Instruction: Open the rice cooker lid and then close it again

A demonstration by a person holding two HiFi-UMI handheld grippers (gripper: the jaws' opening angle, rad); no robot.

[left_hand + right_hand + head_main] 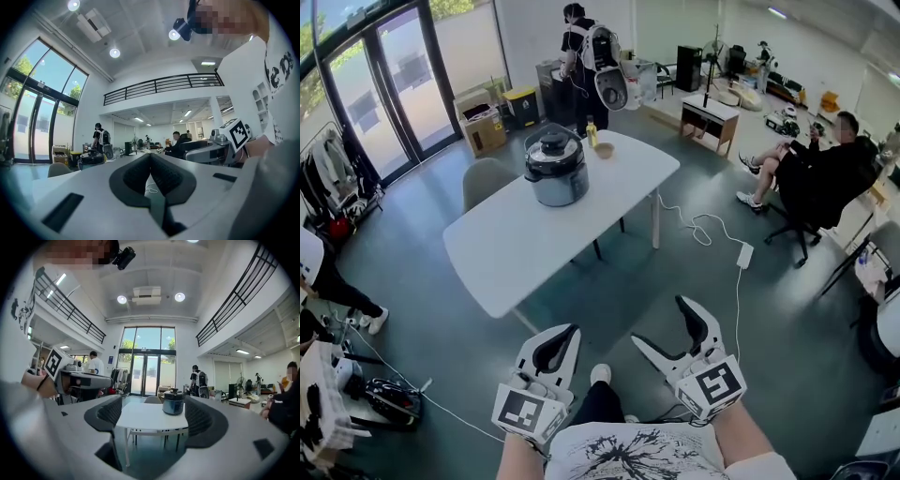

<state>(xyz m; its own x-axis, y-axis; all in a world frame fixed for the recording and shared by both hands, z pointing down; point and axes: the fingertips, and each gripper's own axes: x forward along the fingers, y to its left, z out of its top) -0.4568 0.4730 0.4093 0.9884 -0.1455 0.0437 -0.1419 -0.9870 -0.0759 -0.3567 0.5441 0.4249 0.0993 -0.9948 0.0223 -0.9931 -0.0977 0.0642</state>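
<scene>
Rice cooker (555,169): stands on the far half of the white desk (525,253), near its left edge; dark upper part, grey body.
Lid (553,145): down, with a knob on top.
Beside the cooker: a small yellow bottle (592,133) and a small bowl (604,150) to its right, at the desk's far end, both apart from it.
Chair (486,180): grey, drawn up at the desk's left side, close to the cooker.
Right tongs (661,323): held level and low in front of the person, well short of the desk; jaws wide apart with nothing between them. In the right gripper view, desk and cooker show far off through the gap.
Left tongs (565,336): level, beside the right pair; pads closed against each other, gripping nothing.
Floor: a white cable (712,230) trails to the right of the desk.
Background: one person (581,47) stands beyond the desk with their back turned; another (816,169) sits in a chair at right.
</scene>
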